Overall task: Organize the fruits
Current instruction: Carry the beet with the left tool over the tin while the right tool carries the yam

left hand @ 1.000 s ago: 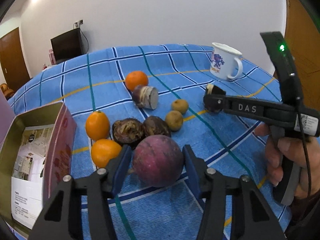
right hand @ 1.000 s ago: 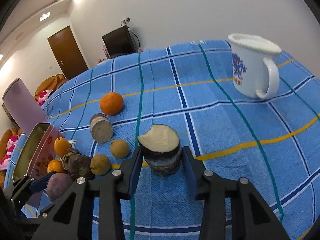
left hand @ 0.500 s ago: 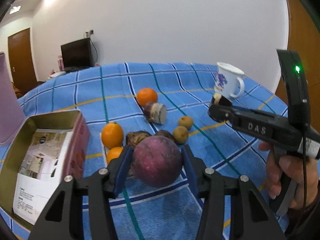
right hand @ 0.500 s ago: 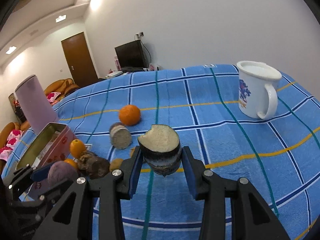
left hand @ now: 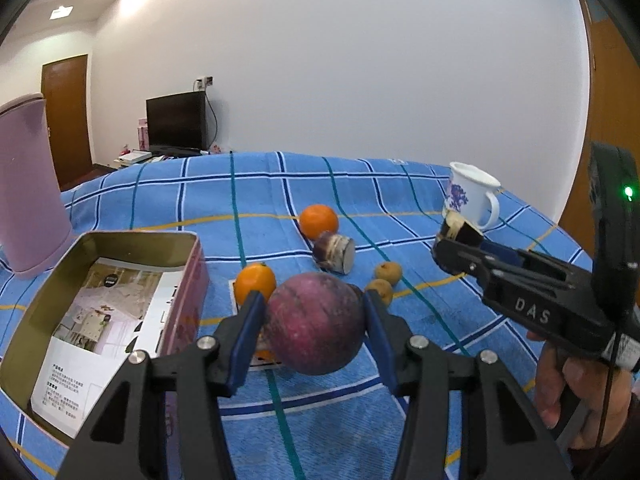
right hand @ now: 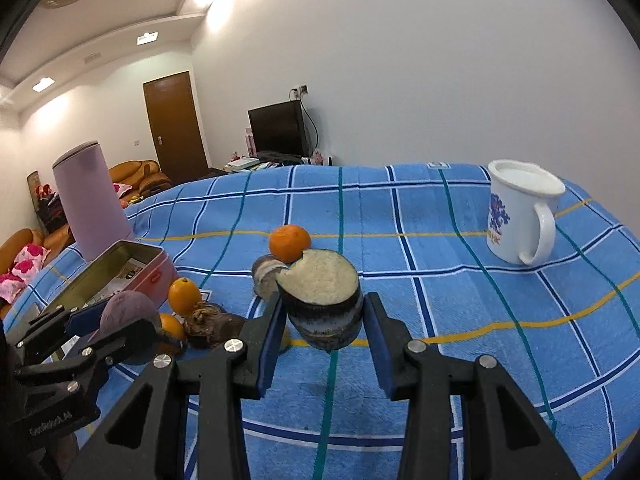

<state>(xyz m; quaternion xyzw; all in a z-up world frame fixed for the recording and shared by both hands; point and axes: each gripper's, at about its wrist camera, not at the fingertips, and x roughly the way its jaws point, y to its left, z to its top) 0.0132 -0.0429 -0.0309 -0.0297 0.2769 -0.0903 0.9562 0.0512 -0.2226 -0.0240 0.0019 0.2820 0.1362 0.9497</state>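
Observation:
My left gripper (left hand: 314, 322) is shut on a round purple fruit (left hand: 316, 322) and holds it above the blue checked cloth, right of the open pink tin (left hand: 100, 264). My right gripper (right hand: 324, 316) is shut on a cut dark fruit piece (right hand: 322, 300) with a pale top face, lifted off the cloth; it also shows in the left wrist view (left hand: 458, 230). On the cloth lie oranges (left hand: 319, 221) (left hand: 255, 283), another cut piece (left hand: 335, 251), two small brown fruits (left hand: 387, 271) and a dark wrinkled fruit (right hand: 210, 322).
A white enamel mug (right hand: 522, 216) stands at the far right of the cloth. A tall lilac container (left hand: 28, 188) stands behind the tin at the left. The tin holds printed paper. The table edge curves away at the back.
Both grippers have risen from the cloth, each carrying its fruit. The left gripper has also shifted so the tin and lilac container show more fully.

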